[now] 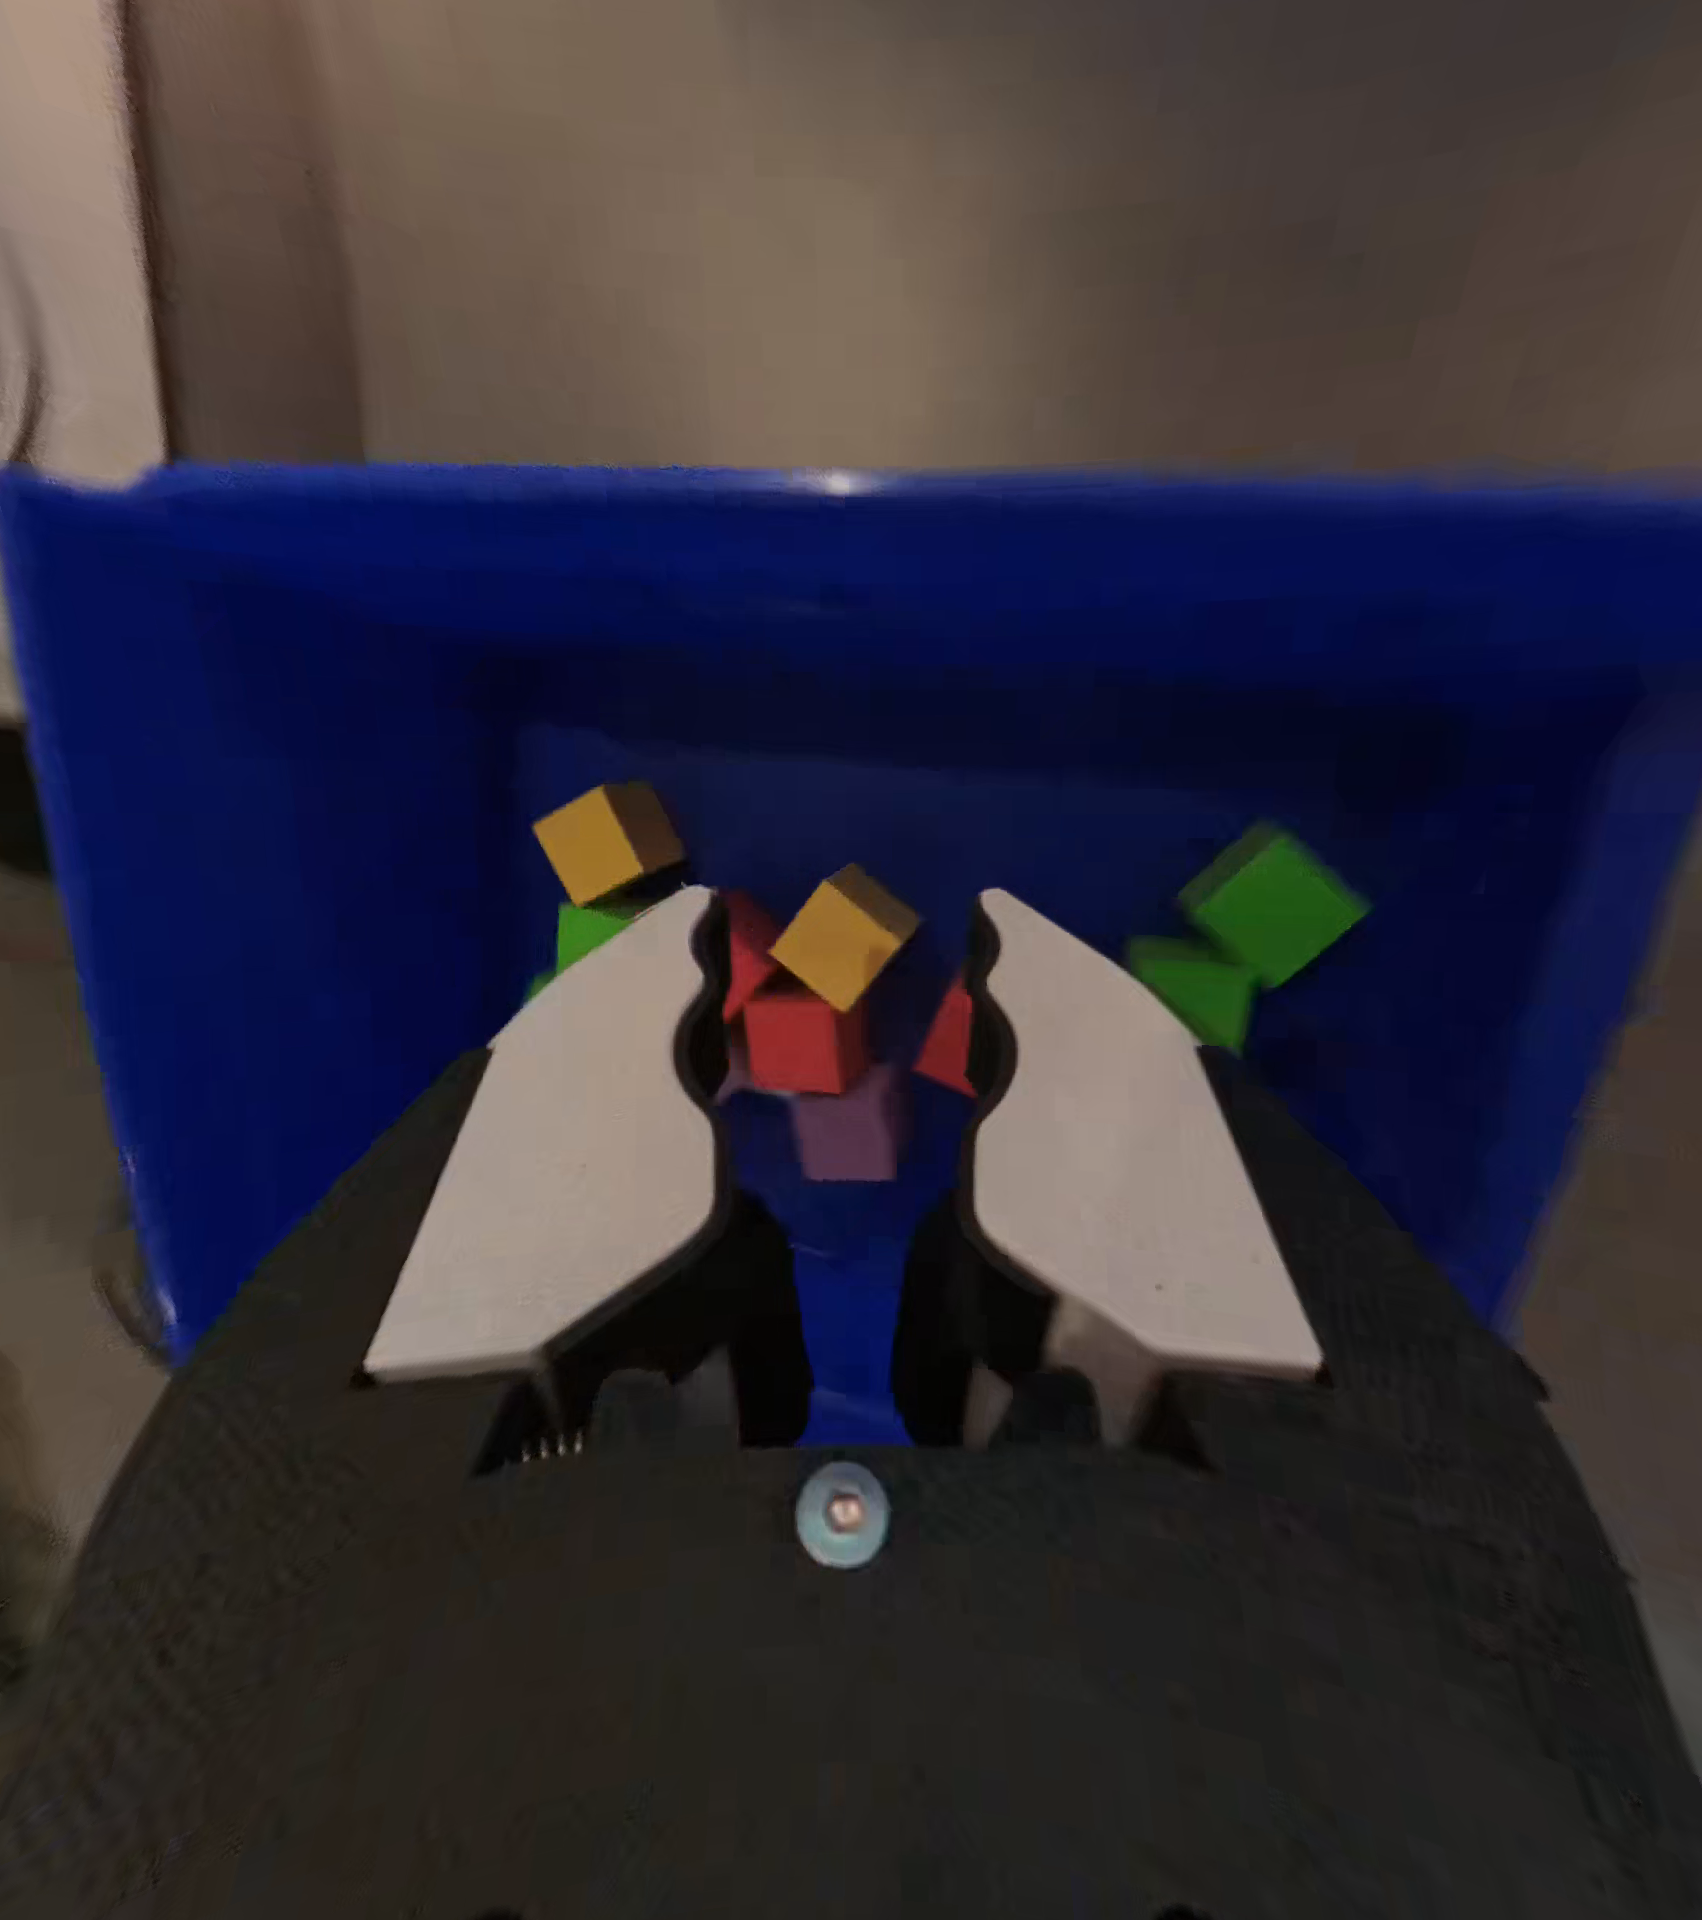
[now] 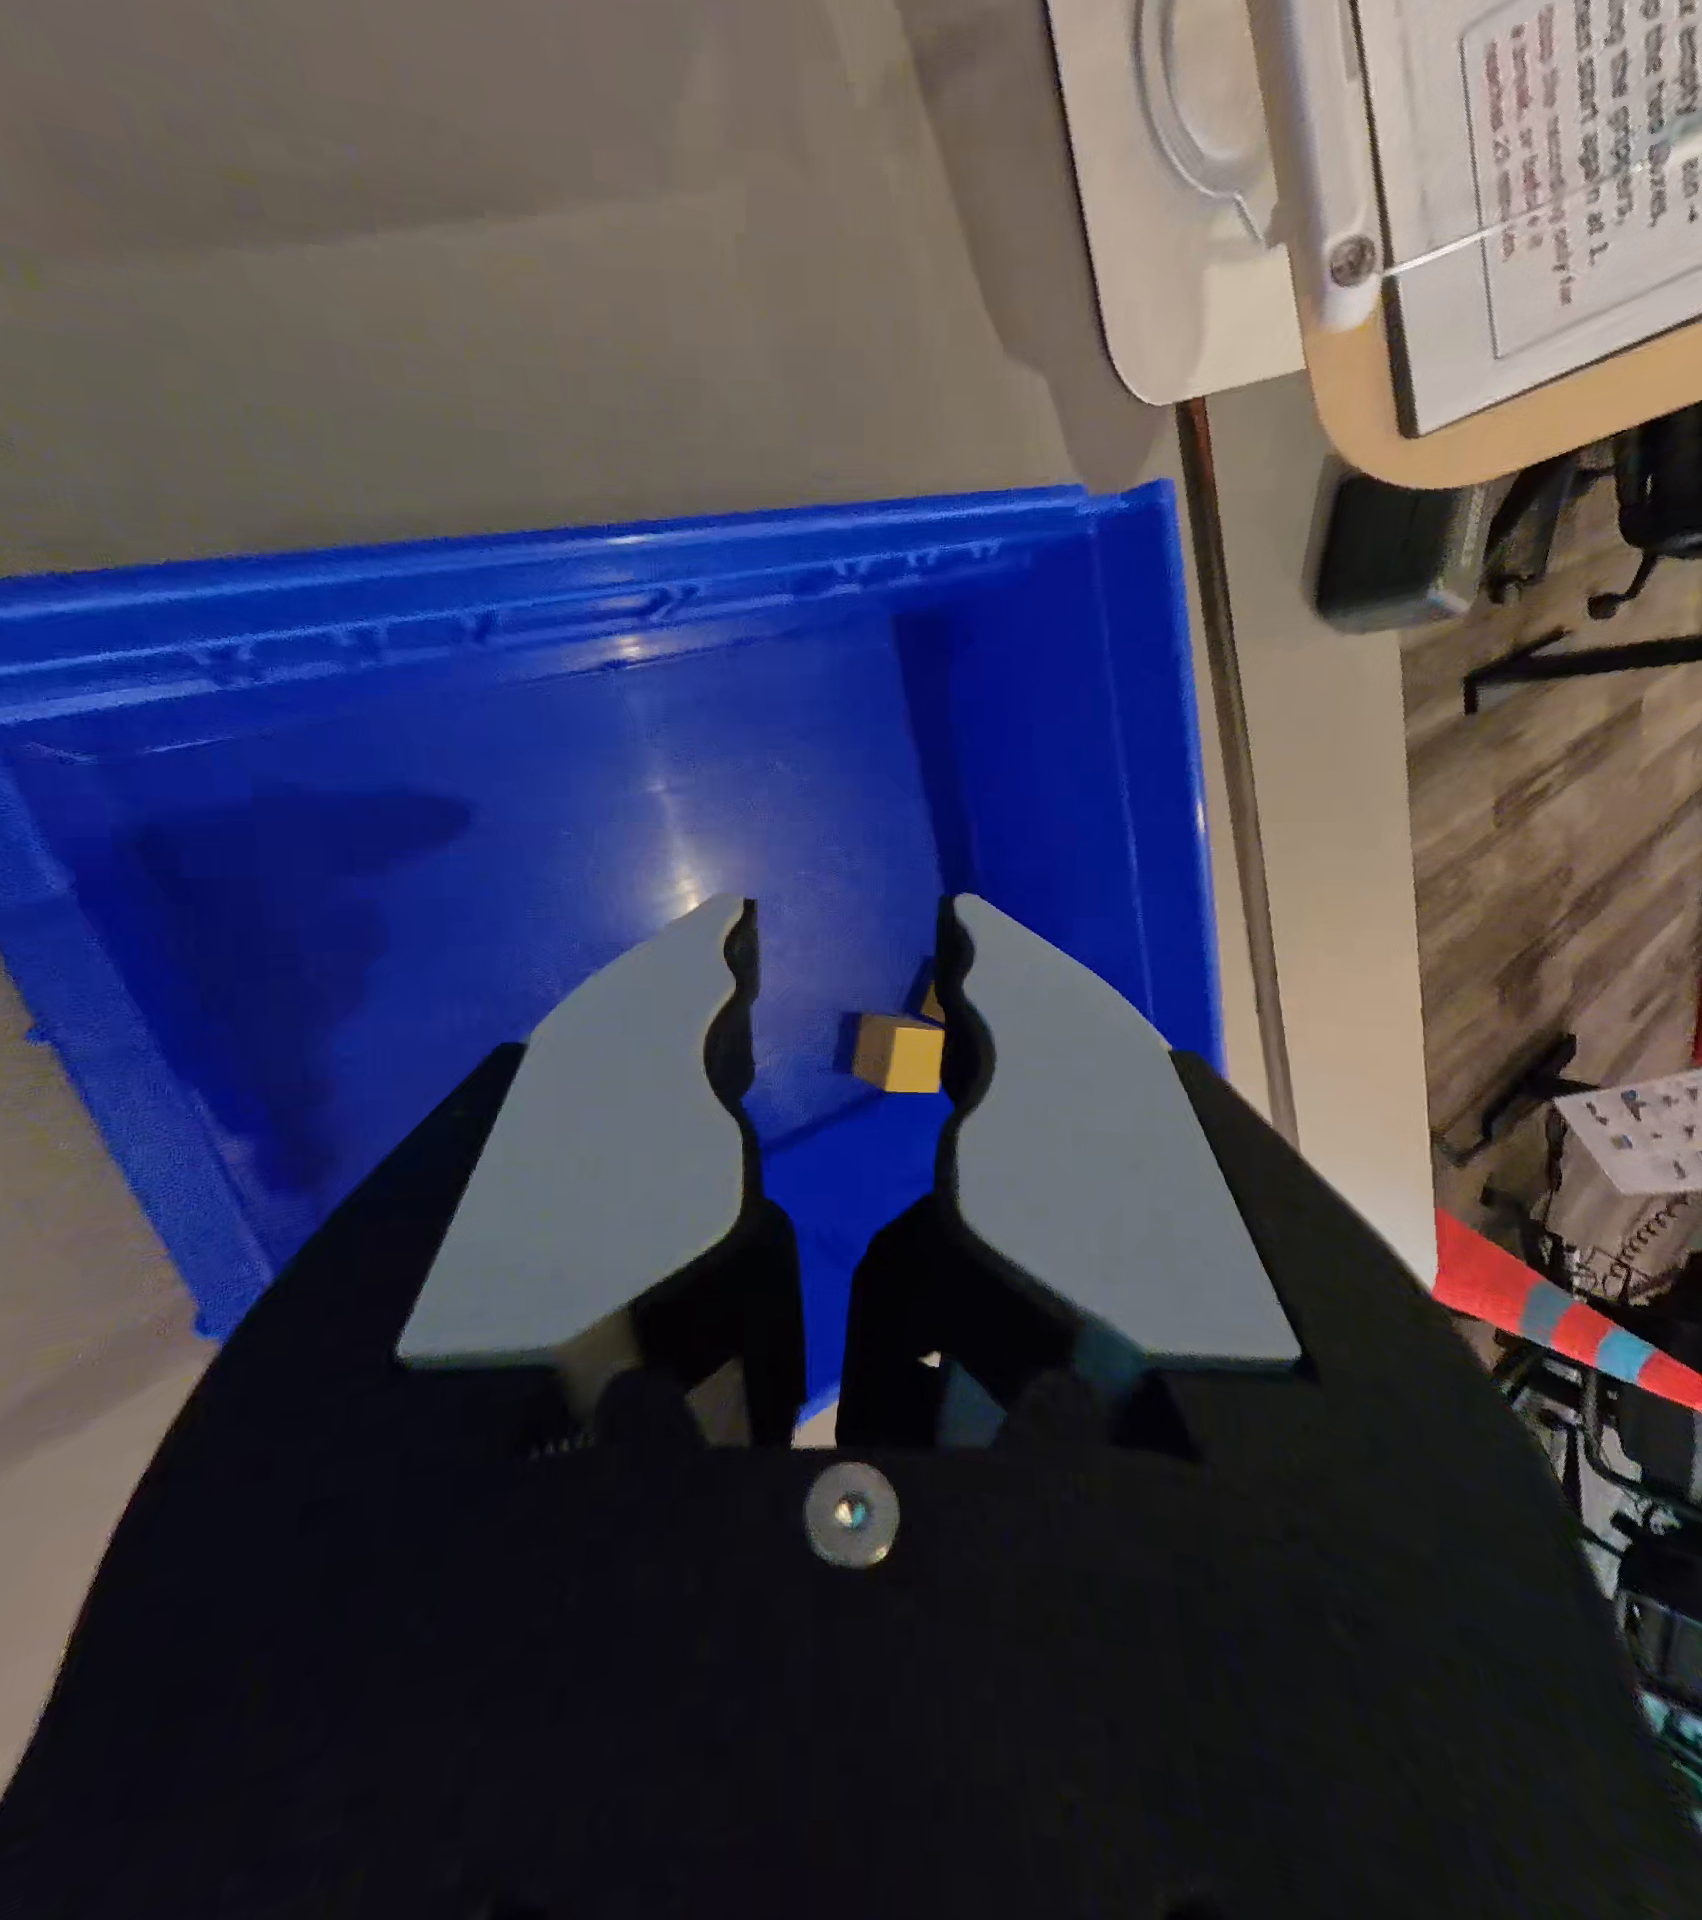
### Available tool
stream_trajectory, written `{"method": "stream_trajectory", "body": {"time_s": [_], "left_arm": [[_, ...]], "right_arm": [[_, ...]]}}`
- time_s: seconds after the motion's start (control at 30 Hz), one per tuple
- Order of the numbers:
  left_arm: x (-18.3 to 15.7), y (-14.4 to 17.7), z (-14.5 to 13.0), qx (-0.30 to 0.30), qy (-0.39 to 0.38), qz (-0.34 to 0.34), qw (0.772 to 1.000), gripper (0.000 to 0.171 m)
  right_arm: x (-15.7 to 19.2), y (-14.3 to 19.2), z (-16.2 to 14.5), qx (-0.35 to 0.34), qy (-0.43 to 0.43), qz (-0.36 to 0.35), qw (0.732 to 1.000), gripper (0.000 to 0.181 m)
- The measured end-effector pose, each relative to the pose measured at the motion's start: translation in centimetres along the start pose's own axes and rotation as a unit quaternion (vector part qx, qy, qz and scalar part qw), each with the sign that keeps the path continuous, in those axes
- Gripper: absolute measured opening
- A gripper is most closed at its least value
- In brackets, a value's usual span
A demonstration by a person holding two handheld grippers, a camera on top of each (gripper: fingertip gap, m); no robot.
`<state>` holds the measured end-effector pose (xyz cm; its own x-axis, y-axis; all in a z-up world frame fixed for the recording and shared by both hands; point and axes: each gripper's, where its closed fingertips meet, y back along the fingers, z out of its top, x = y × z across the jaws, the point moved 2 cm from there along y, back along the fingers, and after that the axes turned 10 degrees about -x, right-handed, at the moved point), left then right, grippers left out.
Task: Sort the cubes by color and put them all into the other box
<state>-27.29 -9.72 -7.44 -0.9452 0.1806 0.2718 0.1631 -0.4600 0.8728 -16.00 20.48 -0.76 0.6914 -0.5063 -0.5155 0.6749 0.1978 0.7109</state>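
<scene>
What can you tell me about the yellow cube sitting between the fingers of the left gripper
The yellow cube is small, matte and sharp-edged, maybe painted wood or foam. It sits tilted on one corner atop a red cube in a pile of red, purple and green cubes inside the blue bin. It appears between the tips of the open left gripper, with a gap on each side, so neither finger seems to touch it. The view is somewhat blurred.

Left wrist view, somewhat blurred: piled cubes [image 1: 826,997] crowd the blue bin [image 1: 307,831] floor centre and sides. Right wrist view: bin [image 2: 514,831] floor mostly open; yellow cubes [image 2: 897,1051] occupy one corner.
</scene>
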Motion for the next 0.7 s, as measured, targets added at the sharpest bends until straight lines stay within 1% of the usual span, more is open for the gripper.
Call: {"method": "stream_trajectory", "body": {"time_s": [0.03,0.1,0.13,0.2,0.27,0.33,0.4,0.6,0.7], "left_arm": [[0.1,-0.9,-0.8,0.021,-0.046,-0.012,0.999,0.043],[0.3,-2.0,-2.0,0.049,-0.095,-0.042,0.993,0.038],[0.1,-2.4,-2.2,0.052,-0.108,-0.060,0.991,0.035],[-0.2,-3.0,-2.6,0.065,-0.127,-0.087,0.986,0.035],[-0.4,-3.4,-3.1,0.085,-0.145,-0.099,0.981,0.035],[-0.3,-3.8,-3.8,0.109,-0.161,-0.101,0.976,0.036],[-0.1,-4.1,-4.2,0.119,-0.173,-0.100,0.973,0.037],[0.4,-5.0,-4.6,0.121,-0.170,-0.100,0.973,0.036],[0.3,-5.3,-4.8,0.122,-0.163,-0.105,0.973,0.030]], "right_arm": [[0.5,0.2,0.0,-0.004,0.001,0.002,1.000,0.033],[1.3,0.5,-0.3,-0.009,-0.002,0.006,1.000,0.033],[1.5,0.6,-0.4,-0.010,-0.004,0.006,1.000,0.033],[2.0,0.7,-0.6,-0.018,-0.010,0.008,1.000,0.033],[2.4,0.7,-0.7,-0.023,-0.017,0.011,1.000,0.033],[2.7,0.7,-0.9,-0.025,-0.018,0.015,0.999,0.033],[3.1,0.6,-0.8,-0.027,-0.017,0.020,0.999,0.032],[3.9,0.3,-0.1,-0.032,-0.012,0.032,0.999,0.032],[4.2,0.4,0.4,-0.032,-0.004,0.032,0.999,0.032]]}}
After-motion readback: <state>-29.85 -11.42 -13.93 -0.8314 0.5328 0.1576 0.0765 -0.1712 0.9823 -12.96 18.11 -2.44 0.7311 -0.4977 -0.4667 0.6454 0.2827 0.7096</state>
